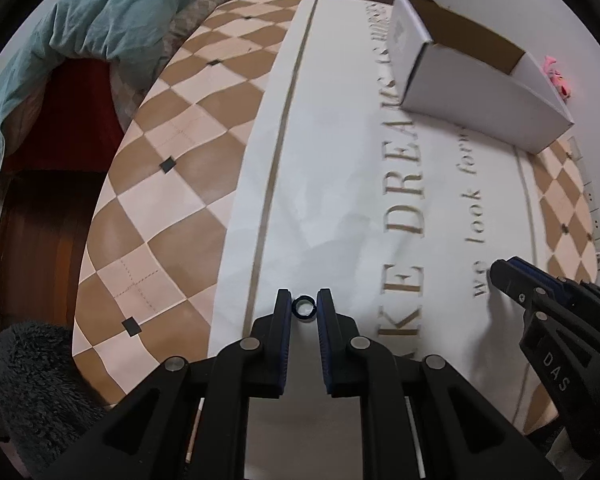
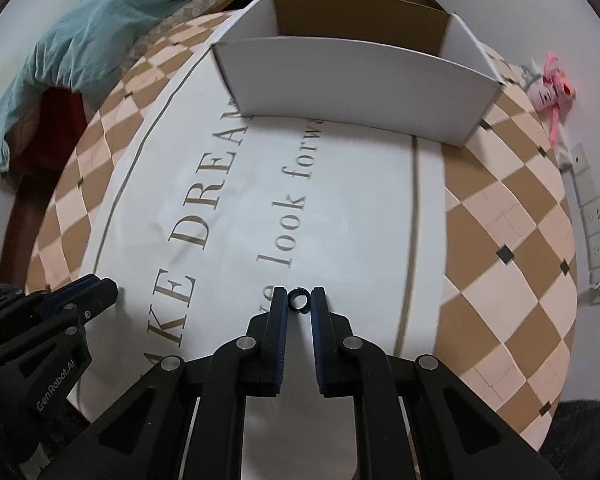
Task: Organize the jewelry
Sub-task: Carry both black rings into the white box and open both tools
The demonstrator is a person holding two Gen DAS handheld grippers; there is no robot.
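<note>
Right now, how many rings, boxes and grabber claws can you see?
Dark rings: 2, one in the left gripper, one in the right gripper
White box: 1
Grippers: 2
Total: 5

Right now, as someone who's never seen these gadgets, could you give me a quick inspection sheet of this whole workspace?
Surface: checkered mat with lettering.
Job's things: white box, open top; one dark ring in the left gripper, another dark ring in the right gripper.
Clutter: pink toy past the mat.
Grippers: both shut on rings.
Cables: nothing seen.
Surroundings: teal blanket, power strip.
</note>
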